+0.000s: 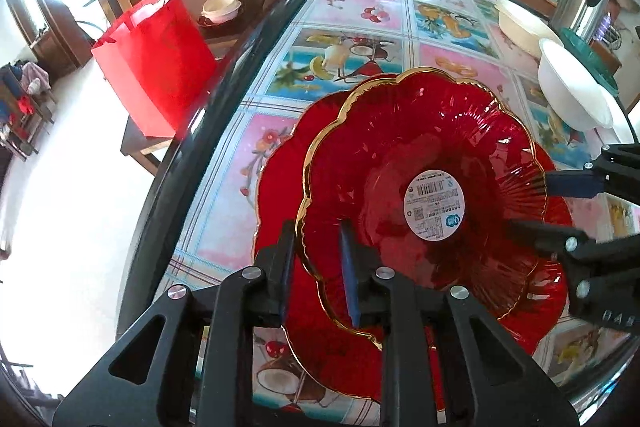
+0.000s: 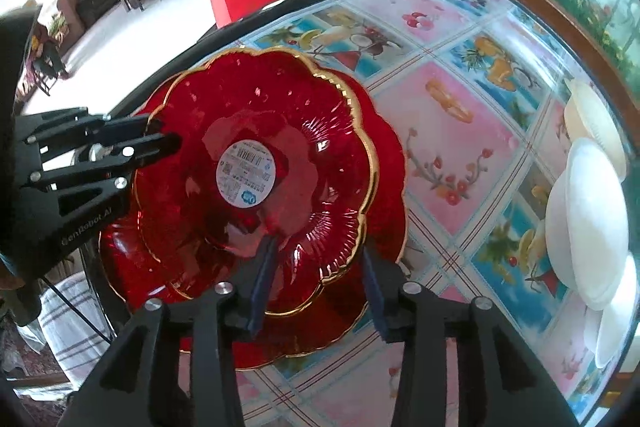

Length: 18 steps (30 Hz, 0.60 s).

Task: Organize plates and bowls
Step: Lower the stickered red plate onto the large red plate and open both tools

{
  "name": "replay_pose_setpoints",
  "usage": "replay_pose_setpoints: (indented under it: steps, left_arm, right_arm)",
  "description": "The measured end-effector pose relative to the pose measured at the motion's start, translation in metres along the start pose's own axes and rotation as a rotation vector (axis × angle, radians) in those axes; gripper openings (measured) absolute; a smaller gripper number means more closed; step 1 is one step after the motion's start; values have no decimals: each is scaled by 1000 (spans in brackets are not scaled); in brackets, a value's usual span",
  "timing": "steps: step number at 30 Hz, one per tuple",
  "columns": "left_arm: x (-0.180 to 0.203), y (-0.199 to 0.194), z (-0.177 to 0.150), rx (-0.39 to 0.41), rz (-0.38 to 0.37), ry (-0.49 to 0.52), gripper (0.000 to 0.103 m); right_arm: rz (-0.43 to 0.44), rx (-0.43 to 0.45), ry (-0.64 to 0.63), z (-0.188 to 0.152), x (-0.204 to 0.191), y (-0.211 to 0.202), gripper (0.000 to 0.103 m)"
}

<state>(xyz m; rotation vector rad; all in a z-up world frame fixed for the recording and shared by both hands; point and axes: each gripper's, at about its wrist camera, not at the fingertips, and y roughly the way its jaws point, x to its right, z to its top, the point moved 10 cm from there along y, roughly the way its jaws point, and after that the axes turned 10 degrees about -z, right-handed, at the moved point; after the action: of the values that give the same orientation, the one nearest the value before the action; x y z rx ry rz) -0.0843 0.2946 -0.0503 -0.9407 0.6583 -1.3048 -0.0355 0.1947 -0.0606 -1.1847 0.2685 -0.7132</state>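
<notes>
We see the top red plate (image 1: 420, 187) stacked on the bottom red plate (image 1: 320, 347), both on the table (image 1: 360, 15) near its edge. Left gripper (image 1: 316, 267): jaws slightly spread, straddling the top plate's gold rim, not clearly pressing it. Right gripper (image 2: 320, 283): jaws spread wider around the opposite rim, pads apart from it. White bowls (image 2: 592, 223) sit well apart on the far side. Red bag (image 1: 156, 63) stands beside the table.
</notes>
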Motion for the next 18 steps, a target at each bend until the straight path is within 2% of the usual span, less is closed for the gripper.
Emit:
replay_pose_setpoints:
  steps: [4, 10, 14, 16, 18]
  left_arm:
    - [0, -5, 2, 23, 37, 32, 23]
    - [2, -12, 7, 70, 19, 22, 23]
    - [8, -23, 14, 138, 22, 17, 23]
    - [13, -28, 18, 170, 18, 11, 31]
    - [22, -34, 23, 218, -1, 5, 54]
  right_arm:
    - [-2, -9, -23, -2, -4, -3, 52]
    - [4, 5, -8, -2, -1, -8, 54]
    - [-1, 74, 22, -4, 2, -20, 58]
    - [-12, 122, 50, -5, 5, -29, 65]
    - [-15, 178, 87, -7, 10, -39, 71]
